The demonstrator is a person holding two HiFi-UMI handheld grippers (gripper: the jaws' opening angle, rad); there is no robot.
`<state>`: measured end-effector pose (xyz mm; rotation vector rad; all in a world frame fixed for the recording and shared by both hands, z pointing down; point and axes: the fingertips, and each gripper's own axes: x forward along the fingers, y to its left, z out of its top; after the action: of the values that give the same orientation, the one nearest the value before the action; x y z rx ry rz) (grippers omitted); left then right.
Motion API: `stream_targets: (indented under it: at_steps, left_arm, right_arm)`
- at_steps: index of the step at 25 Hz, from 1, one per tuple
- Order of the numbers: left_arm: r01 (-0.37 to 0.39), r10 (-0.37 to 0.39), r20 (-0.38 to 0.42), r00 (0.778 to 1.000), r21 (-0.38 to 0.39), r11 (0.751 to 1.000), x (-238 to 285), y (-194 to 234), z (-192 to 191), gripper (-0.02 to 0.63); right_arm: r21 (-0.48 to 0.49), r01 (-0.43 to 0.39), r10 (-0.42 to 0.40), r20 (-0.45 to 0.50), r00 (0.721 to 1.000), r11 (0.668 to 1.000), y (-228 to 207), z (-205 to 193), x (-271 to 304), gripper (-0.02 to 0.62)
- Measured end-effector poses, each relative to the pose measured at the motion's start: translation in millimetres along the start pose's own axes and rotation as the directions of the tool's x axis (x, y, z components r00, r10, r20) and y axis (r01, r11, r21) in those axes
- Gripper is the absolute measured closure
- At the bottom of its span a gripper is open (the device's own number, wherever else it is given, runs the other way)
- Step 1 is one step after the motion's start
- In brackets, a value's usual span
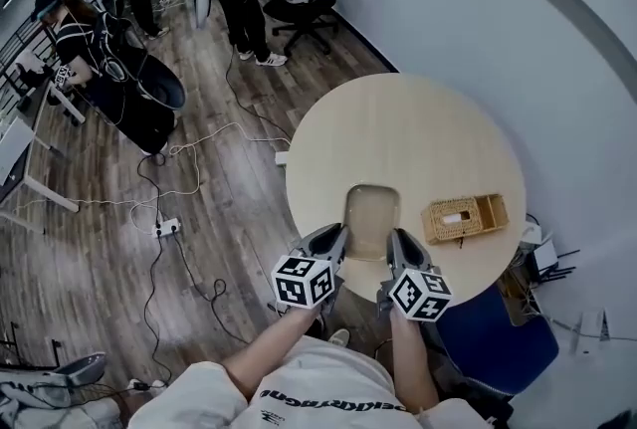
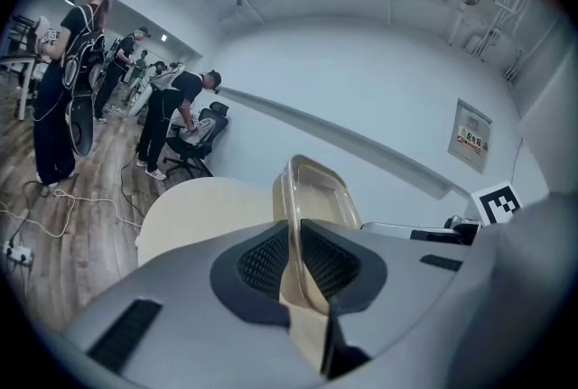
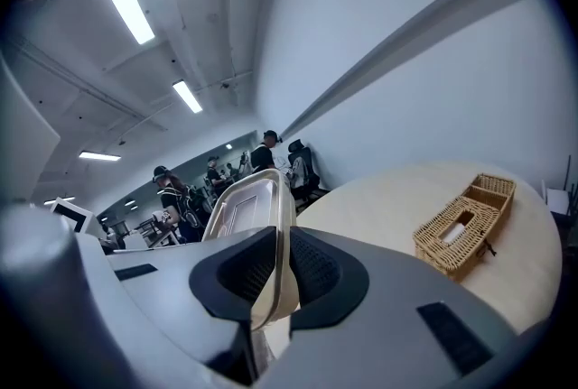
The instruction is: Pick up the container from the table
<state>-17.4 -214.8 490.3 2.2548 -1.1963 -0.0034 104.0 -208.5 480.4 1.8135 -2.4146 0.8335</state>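
Plastic container [image 1: 372, 214] between left gripper [image 2: 293, 252], right gripper [image 3: 275, 265]

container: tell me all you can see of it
The container is a shallow rectangular tray in translucent beige, plastic-looking, with rounded corners and a raised rim. It looks empty. It lies roughly level, long side pointing away from the person, over the near edge of the table and apparently clear of it. The left tongs and right tongs pinch its rim on opposite sides.
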Motion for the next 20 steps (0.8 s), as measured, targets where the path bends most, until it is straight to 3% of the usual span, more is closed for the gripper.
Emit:
stream_targets:
  at_steps: [9, 20]
  left_arm:
    - [-0.036, 0.029, 0.102, 0.994, 0.064, 0.997, -38.8, -0.9, 43.9, 0.554]
    - [-0.042, 0.018, 0.154, 0.988, 0.15, 0.988, -55.5, -14.5, 63.5, 0.555]
  right_arm:
    - [-0.086, -0.055, 0.06, 0.058, 0.996, 0.995, 50.7, 29.6, -7.1, 0.518]
    - [-0.123, -0.038, 0.054, 0.133, 0.99, 0.992, 65.9, 44.9, -21.0, 0.518]
